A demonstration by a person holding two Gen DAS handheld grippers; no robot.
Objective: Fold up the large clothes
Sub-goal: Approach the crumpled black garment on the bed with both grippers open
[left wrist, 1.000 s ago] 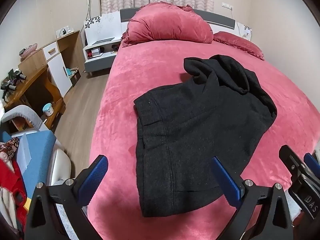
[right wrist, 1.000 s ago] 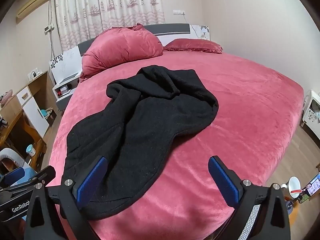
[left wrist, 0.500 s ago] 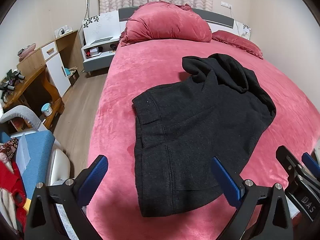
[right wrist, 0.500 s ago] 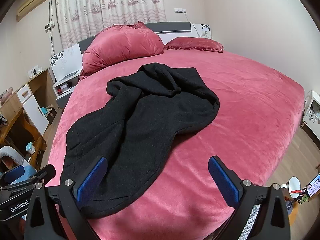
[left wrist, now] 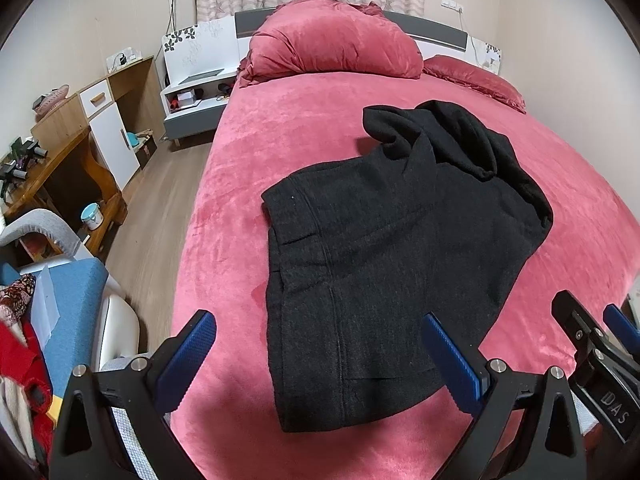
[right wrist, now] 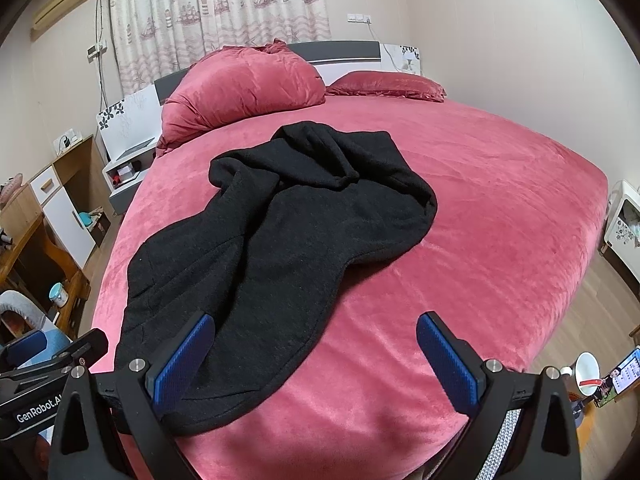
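Observation:
A large black fleece garment (left wrist: pixel 392 240) lies rumpled on the pink bed (left wrist: pixel 248 168), its hem toward me and its bunched hood end farther up. My left gripper (left wrist: pixel 320 364) hovers open over the near hem, holding nothing. In the right wrist view the same garment (right wrist: pixel 280 240) spreads left of centre. My right gripper (right wrist: pixel 316 364) is open above the bed's near edge, its left finger over the garment's lower corner. Each gripper shows at the edge of the other's view.
A big pink pillow (left wrist: pixel 336 40) and a flatter one (left wrist: pixel 476 76) sit at the headboard. A nightstand (left wrist: pixel 192 96), wooden desk (left wrist: pixel 60 176) and chair with clothes (left wrist: pixel 48 320) stand left of the bed. A small white cabinet (right wrist: pixel 624 216) is at right.
Both views have shifted slightly; the garment sits a little farther up the frame. The garment itself has not moved and both grippers stay open.

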